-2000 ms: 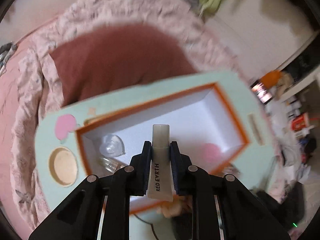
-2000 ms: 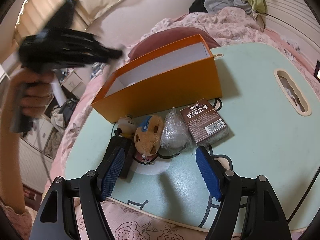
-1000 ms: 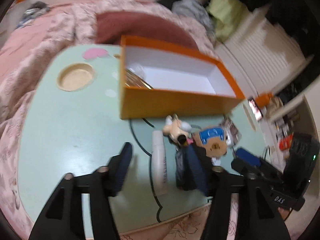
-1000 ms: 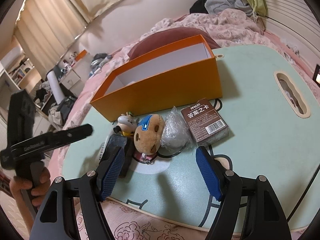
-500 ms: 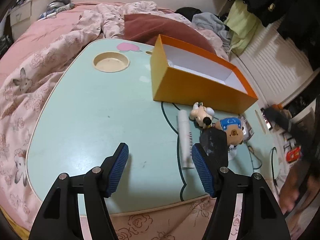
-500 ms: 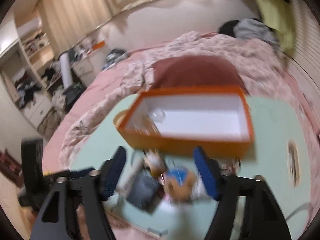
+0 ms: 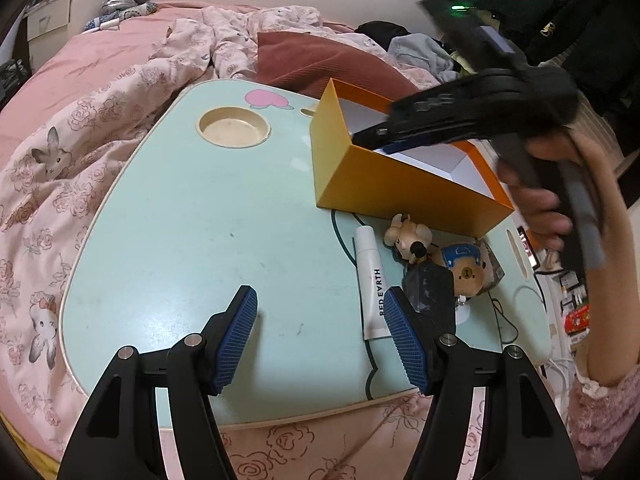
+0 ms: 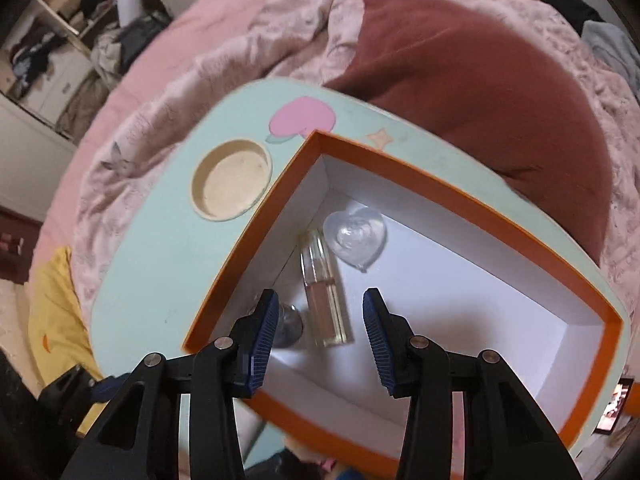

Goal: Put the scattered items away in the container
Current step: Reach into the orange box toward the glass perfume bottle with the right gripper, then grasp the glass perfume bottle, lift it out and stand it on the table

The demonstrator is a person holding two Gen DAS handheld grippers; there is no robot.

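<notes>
An orange box [image 7: 400, 192] with a white inside stands on the mint lap table [image 7: 200, 220]. In front of it lie a white RED EARTH tube [image 7: 374, 284], a small dog figurine [image 7: 408, 236], a bear plush [image 7: 464, 268] and a dark pouch [image 7: 430, 290]. My left gripper [image 7: 322, 332] is open and empty, low over the table just left of the tube. My right gripper [image 8: 318, 328] is open and empty above the box [image 8: 460, 288]. Inside the box lie a clear perfume bottle [image 8: 324, 292], a clear heart-shaped piece [image 8: 356, 236] and a round clear item [image 8: 286, 326].
The table has a round cup recess [image 7: 234, 126] and a pink sticker [image 7: 266, 98]. It sits on a pink quilted bed [image 7: 80, 128] with a dark red pillow [image 8: 480, 80] behind the box. A cable [image 7: 504, 312] runs along the table's right side.
My left gripper let go of the tube, which now lies on the table, and drew back. My right gripper rose from the table's front edge to above the box.
</notes>
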